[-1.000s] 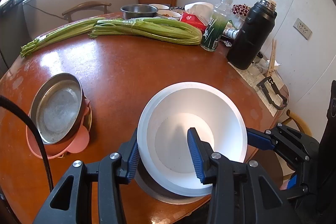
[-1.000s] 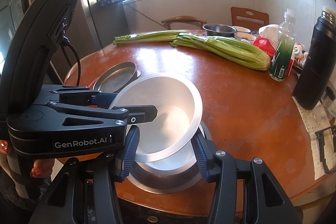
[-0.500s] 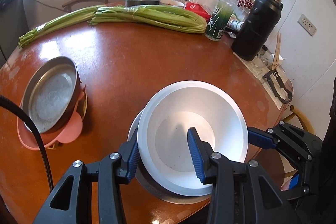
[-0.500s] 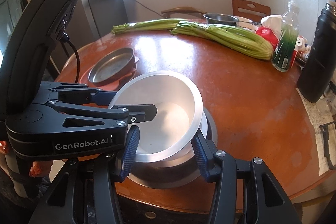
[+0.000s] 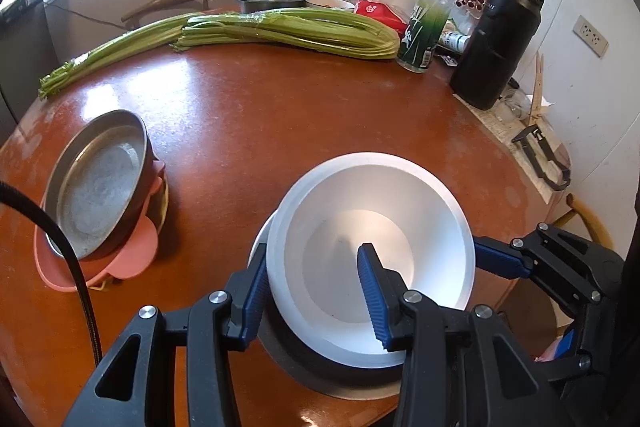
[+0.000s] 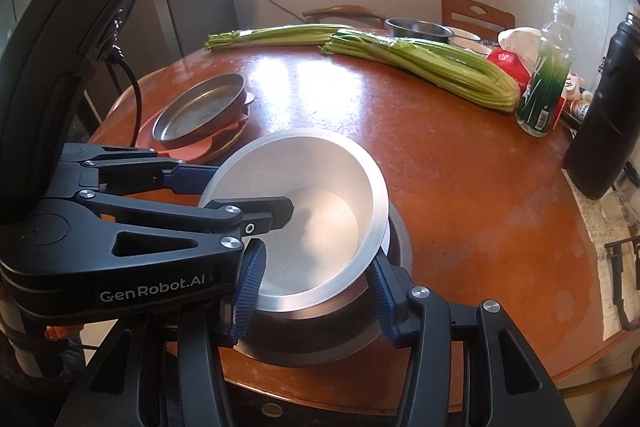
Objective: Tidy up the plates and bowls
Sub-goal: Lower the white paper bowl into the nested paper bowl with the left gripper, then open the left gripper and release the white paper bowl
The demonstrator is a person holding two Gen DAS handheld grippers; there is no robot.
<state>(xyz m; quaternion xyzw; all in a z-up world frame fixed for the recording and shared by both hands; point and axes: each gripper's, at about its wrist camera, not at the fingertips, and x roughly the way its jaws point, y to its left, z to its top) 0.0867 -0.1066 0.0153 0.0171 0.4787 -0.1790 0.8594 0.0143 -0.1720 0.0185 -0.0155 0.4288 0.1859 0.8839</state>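
A white bowl point(image 5: 372, 223) sits tilted in a stack over another white bowl and a dark metal bowl point(image 6: 384, 331) at the table's near edge. My left gripper point(image 5: 312, 291) straddles the white bowl's near wall, one finger inside and one outside, holding it. It shows in the right wrist view point(image 6: 240, 195) too. My right gripper point(image 6: 316, 291) is open around the stack's near side, under the white bowl point(image 6: 316, 211). A metal plate point(image 5: 100, 183) rests tilted on pink and yellow dishes point(image 5: 132, 247) at the left.
Celery bunches point(image 5: 288, 31) lie across the far side of the round brown table point(image 5: 280, 115). A green bottle point(image 5: 424, 27), a black thermos point(image 5: 496, 43), a red packet and bowls stand at the back right. Chairs stand behind.
The white bowl has tilted up on its stack in my left gripper. Both cameras have drifted slightly; the plate stack at the left stays put.
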